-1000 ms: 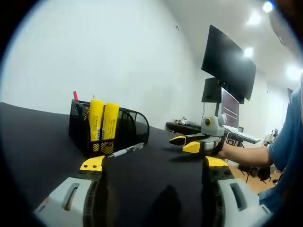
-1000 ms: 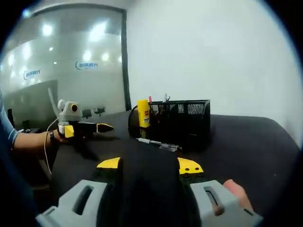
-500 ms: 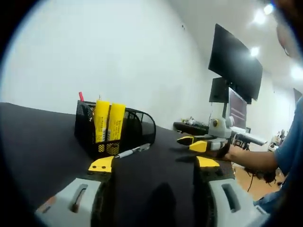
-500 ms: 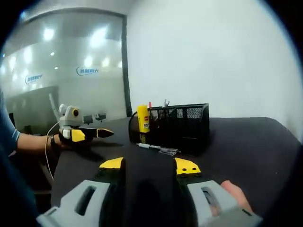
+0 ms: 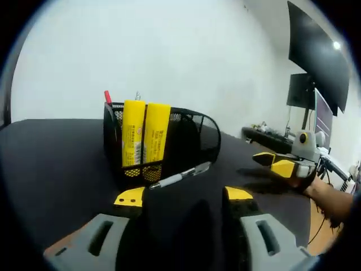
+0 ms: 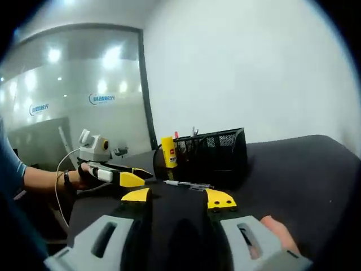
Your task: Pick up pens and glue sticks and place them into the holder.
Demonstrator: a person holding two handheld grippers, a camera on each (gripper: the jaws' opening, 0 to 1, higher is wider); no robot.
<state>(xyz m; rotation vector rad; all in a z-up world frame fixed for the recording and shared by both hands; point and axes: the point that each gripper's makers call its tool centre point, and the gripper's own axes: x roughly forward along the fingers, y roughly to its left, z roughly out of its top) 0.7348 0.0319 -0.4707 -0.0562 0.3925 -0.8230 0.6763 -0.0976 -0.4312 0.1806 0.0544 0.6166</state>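
A black mesh holder stands on the dark table, with two yellow glue sticks upright in its near compartment and a red pen tip behind them. One silver-and-black pen lies on the table against the holder's base. My left gripper is open just short of that pen, nothing between its jaws. In the right gripper view the holder, a glue stick and the pen sit ahead of my open right gripper. The left gripper reaches in from the left, near the pen.
The black table runs wide on the left of the holder. My right gripper rests low at the right, held by a hand. A monitor hangs at the far right. A glass wall stands behind the left gripper.
My left gripper has come closer to the holder and the pen, and its jaws have narrowed a little. The right gripper has stayed about where it was.
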